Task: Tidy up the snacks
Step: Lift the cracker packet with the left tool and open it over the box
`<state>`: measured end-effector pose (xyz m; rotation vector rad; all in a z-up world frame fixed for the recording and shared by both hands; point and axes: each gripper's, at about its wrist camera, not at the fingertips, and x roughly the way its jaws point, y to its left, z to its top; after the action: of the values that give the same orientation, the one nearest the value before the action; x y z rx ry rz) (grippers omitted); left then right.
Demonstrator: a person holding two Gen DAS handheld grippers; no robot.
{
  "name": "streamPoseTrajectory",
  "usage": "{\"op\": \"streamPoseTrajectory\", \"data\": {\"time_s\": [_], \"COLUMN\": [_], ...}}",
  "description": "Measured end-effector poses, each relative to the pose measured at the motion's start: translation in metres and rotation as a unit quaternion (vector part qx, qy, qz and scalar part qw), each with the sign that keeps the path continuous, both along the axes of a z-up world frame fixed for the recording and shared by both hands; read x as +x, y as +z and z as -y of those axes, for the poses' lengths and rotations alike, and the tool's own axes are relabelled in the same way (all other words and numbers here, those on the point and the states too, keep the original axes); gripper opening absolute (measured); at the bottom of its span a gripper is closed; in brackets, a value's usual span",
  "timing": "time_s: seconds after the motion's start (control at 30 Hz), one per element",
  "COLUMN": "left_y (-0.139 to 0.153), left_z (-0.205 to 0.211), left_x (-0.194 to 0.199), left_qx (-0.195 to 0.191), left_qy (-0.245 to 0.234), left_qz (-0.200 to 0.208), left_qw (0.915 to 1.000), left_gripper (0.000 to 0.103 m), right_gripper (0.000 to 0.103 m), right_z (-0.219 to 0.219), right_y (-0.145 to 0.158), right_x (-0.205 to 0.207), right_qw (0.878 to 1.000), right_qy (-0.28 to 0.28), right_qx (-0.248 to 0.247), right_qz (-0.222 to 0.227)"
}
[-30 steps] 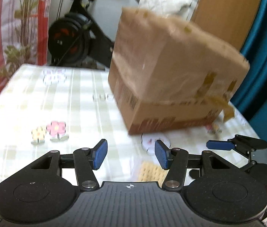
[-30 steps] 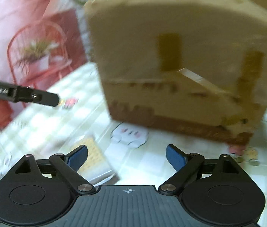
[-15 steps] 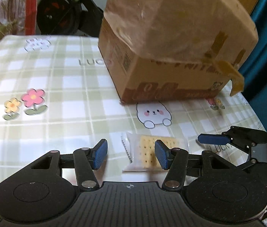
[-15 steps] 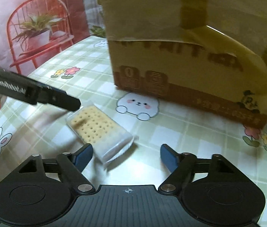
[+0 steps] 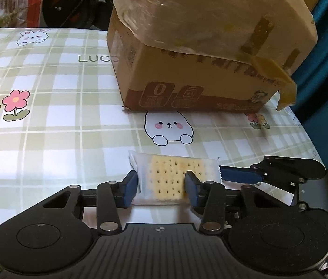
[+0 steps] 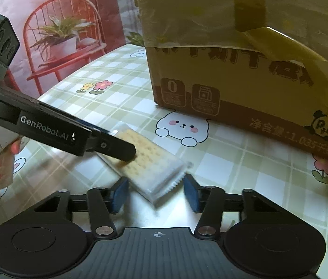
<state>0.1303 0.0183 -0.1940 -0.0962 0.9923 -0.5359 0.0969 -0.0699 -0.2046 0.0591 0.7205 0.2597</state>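
Note:
A cracker packet (image 5: 172,177) in clear wrap lies flat on the checked tablecloth near the front edge; it also shows in the right wrist view (image 6: 151,166). My left gripper (image 5: 161,186) is open, its blue pads on either side of the packet's near end, not pressing it. My right gripper (image 6: 155,193) is open, its pads flanking the packet's serrated end. The left gripper's finger (image 6: 115,147) reaches over the packet in the right wrist view. A big cardboard box (image 5: 201,46) stands behind the packet, its lid flaps taped.
The tablecloth (image 5: 47,121) has flower and bunny prints. A loose tape strip (image 5: 278,79) hangs off the box's right corner. An exercise bike (image 5: 71,2) stands beyond the table's far edge. A blue curtain (image 5: 326,58) hangs at the right. A red chair print (image 6: 57,46) backs the left.
Both grippers have moved forward and down toward the packet. Their pads now sit on either side of it, where before it lay ahead of them.

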Motion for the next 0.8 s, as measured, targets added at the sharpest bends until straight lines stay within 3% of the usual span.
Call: {"op": "streamPoseTrajectory", "data": {"time_s": [0.2,0.37,0.53,0.8], "left_y": [0.008,0.032,0.067,0.14], "left_z": [0.009,0.021,0.039,0.066], "left_x": [-0.003,-0.004,-0.007,-0.014], "left_qx": [0.0,-0.013,-0.034,-0.063], "left_qy": [0.002,-0.002,-0.011,-0.03], "left_qz": [0.008,0.037,0.082,0.181], "left_qw": [1.0,0.9992,0.996,0.981], "left_gripper": [0.042,0.041,0.041,0.041], "right_gripper": [0.044,0.041,0.039,0.038], "right_z": [0.006,0.021,0.044,0.081], "right_y": [0.003,0.024,0.061,0.141], "right_x": [-0.005,-0.014,-0.026,-0.043], "right_qw": [1.0,0.999,0.995,0.977], "right_qy": [0.0,-0.007,-0.011,-0.001], "right_qx": [-0.005,-0.015,-0.041,-0.098], "right_qz": [0.007,0.043,0.095,0.188]}}
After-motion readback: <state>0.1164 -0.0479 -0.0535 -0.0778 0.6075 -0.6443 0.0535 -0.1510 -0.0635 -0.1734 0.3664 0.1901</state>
